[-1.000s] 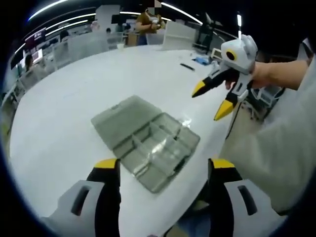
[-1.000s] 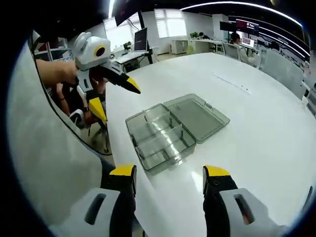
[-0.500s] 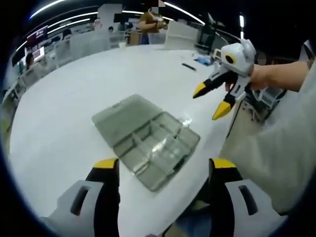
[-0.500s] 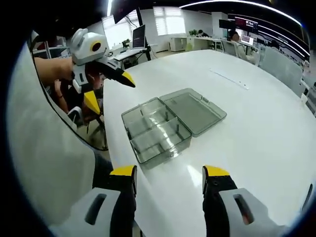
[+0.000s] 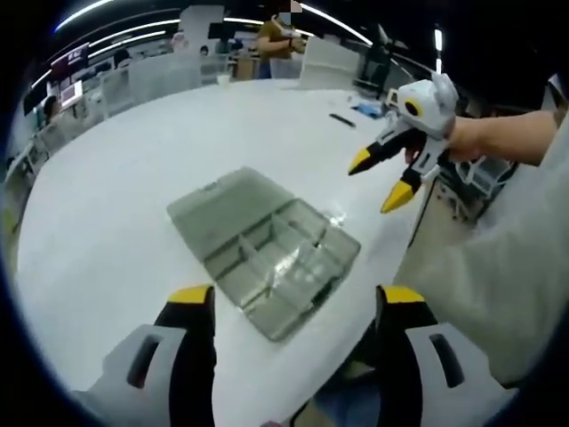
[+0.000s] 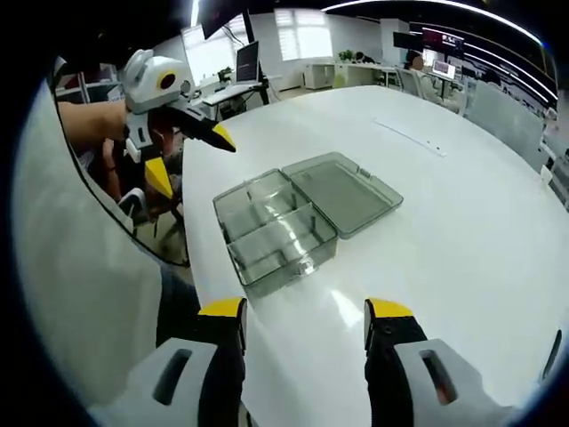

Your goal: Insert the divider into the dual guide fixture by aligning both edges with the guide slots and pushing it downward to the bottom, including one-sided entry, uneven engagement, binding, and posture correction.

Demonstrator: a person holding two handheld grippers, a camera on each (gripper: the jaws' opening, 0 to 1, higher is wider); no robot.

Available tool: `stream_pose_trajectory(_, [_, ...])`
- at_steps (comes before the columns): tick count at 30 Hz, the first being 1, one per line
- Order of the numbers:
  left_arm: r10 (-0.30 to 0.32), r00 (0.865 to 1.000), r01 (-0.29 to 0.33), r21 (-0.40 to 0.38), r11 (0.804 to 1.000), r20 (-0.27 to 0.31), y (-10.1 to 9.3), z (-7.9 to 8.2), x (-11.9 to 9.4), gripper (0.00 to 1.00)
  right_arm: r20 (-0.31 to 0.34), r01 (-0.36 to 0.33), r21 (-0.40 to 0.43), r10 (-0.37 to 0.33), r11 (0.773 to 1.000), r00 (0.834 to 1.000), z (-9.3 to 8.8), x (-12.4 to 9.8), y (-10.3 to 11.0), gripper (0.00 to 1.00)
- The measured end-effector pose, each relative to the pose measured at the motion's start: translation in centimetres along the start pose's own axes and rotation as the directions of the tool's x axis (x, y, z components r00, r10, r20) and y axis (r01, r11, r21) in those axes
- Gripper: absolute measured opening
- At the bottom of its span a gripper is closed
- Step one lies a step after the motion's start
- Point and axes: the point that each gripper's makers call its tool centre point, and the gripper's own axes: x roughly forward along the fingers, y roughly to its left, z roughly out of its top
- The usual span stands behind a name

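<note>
In the left gripper view, the left gripper (image 5: 293,307) rises from the bottom of the frame with its two yellow-tipped jaws spread wide apart and nothing between them. Just above the jaws, in the middle of the frame, a clear grey plastic box (image 5: 265,252) lies open on the white bench (image 5: 116,196). Its flat lid (image 5: 218,205) is folded out toward the upper left, and its tray, split into compartments by thin dividers (image 5: 271,245), sits toward the lower right, close to the bench's near edge. At the upper right, the right gripper (image 5: 377,179) is held in the air by a hand (image 5: 467,138), well apart from the box, its jaws parted and empty. A light sleeve fills the right side. Far off at the top stands a person (image 5: 271,44), and a small dark object (image 5: 340,120) lies on the bench.

In the right gripper view, the right gripper (image 6: 302,311) comes up from the bottom, jaws released and wide, grasping nothing. The box (image 6: 302,218) lies in the middle of the frame, lid (image 6: 345,187) to the right, tray to the left near the bench (image 6: 462,231) edge. At the upper left, the left gripper (image 6: 190,157) hangs in the air beyond that edge, jaws apart and empty. Desks and a monitor (image 6: 250,64) stand in the background at the top.
</note>
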Motion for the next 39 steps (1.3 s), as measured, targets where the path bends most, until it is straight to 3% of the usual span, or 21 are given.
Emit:
stream_pose_trajectory(22, [-0.001,1.000,0.001,-0.010,1.000,0.001,0.0,0.0,0.0,0.71,-0.022,-0.006,-0.031,0.005,1.000,1.000,-0.1,1.1,-0.7,0.47])
stream_pose_trajectory(39, [0.005,1.000,-0.005,-0.002,1.000,-0.006,0.4,0.0,0.0,0.71,-0.088,-0.024,-0.083,0.016,0.996,0.996,-1.0,2.7,-1.4,0.47])
